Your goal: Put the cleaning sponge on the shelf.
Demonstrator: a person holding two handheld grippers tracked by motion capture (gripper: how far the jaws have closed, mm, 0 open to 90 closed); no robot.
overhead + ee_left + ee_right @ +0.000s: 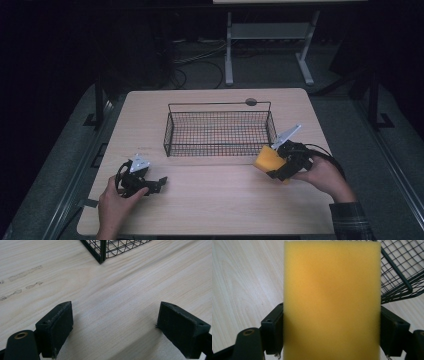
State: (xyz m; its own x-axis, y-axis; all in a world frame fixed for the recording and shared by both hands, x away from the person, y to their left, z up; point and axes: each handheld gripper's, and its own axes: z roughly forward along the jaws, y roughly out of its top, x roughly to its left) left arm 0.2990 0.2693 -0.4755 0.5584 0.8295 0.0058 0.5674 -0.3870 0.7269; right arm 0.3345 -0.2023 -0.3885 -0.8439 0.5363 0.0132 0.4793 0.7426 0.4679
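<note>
A yellow sponge (268,160) is held off the table by my right gripper (275,167), just in front of the right front corner of the black wire basket (219,149). In the right gripper view the sponge (332,300) stands between both pads, which press on its sides. My left gripper (161,183) rests low at the front left of the table with a hand behind it. Its jaws stand wide apart over bare wood in the left gripper view (115,332), with nothing between them.
The wire basket (101,255) has nothing visible inside; one of its corners shows near the top of the left gripper view. The light wooden table (220,205) has free room in front of the basket. Beyond the far edge stand a white desk frame (230,50) and floor cables.
</note>
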